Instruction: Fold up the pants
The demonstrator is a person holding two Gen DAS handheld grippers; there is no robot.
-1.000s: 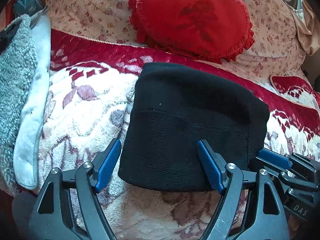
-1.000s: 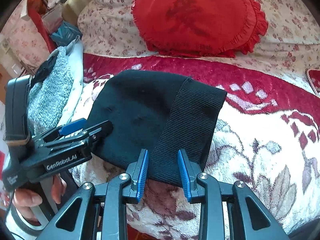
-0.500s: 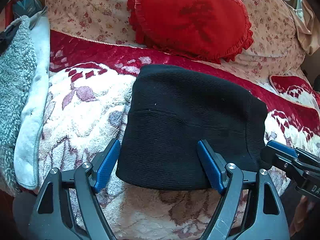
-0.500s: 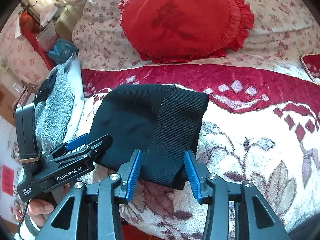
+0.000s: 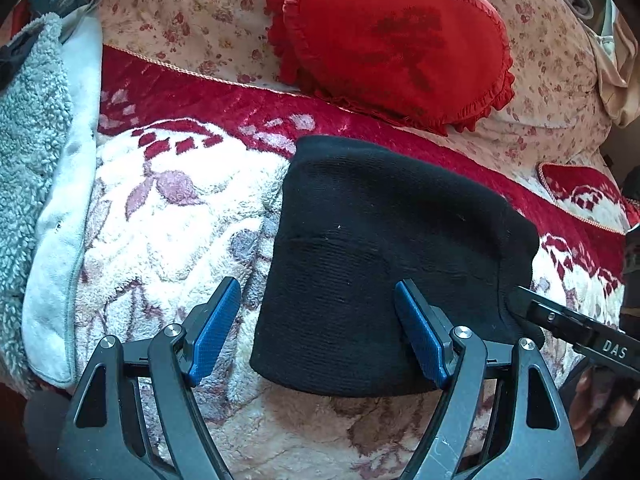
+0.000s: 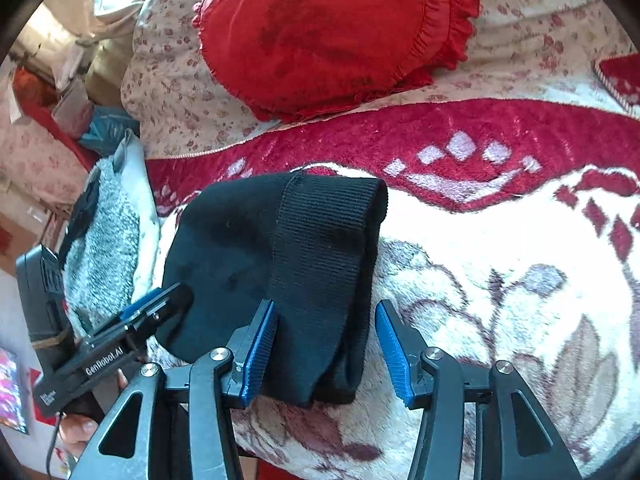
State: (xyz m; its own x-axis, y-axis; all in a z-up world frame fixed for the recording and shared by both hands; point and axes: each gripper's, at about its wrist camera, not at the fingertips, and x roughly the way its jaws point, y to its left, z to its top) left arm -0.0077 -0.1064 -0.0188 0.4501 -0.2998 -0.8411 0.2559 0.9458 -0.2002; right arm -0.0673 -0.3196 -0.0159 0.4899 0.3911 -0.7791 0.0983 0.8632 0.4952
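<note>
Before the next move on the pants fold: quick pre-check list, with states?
1. Right gripper released: ok. Jaws are opening; the ribbed waistband end lies between the pads, not pinched.
2. Left gripper free: ok. Open wide, straddling the near left corner of the black pants, not clamping it.
3. Fold compact: ok. The pants lie as a squarish bundle on the floral blanket.
4. Layers aligned: cannot tell. The waistband end droops toward the near edge in the right wrist view.
5. Clear of neighbours: ok. Red heart cushion and grey fleece are apart from the bundle.
</note>
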